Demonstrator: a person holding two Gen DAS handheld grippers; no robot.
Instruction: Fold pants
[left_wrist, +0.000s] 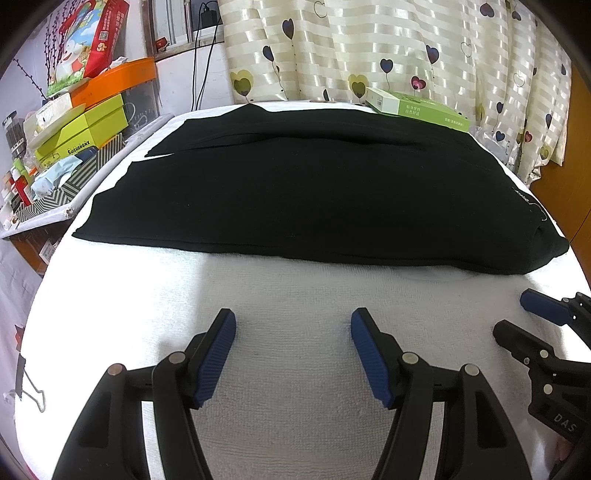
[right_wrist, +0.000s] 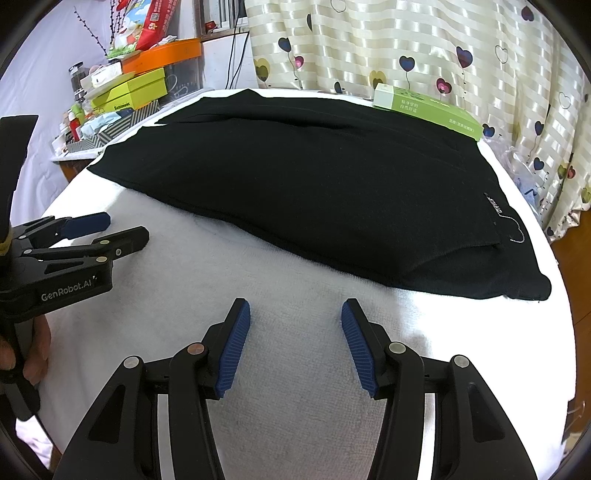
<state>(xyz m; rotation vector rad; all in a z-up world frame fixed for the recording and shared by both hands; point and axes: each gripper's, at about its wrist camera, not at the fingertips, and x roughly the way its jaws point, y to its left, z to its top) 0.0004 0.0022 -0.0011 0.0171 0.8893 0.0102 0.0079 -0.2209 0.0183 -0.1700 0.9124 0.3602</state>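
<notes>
Pants (left_wrist: 314, 192), black and already laid double lengthwise, lie flat across the white towel-covered table (left_wrist: 258, 295), ahead of both tools and touched by neither. My reading is that one fold is done and the step in hand is a pause between folds, with the crosswise fold still to make.

Left tool (left_wrist: 293, 325): fingers spread wide, nothing between them, hovering over bare towel short of the cloth's near hem. Ahead and to its left sits the leg end, where two layers lie slightly offset near the table's left edge. Beyond that edge are stacked boxes (left_wrist: 88, 125), so there is little spare room on that side.

Right tool (right_wrist: 295, 315): also spread and empty, over bare towel. Ahead and to its right lies the thicker waist end (right_wrist: 517, 266), with a small label, close to the table's right edge.

The next move probably calls for each tool to go forward, pinch both layers at one end, lift, and carry that end over the other. Open towel in front gives free room; a green box (right_wrist: 428, 110) stands at the far edge, touching or just behind the cloth.
</notes>
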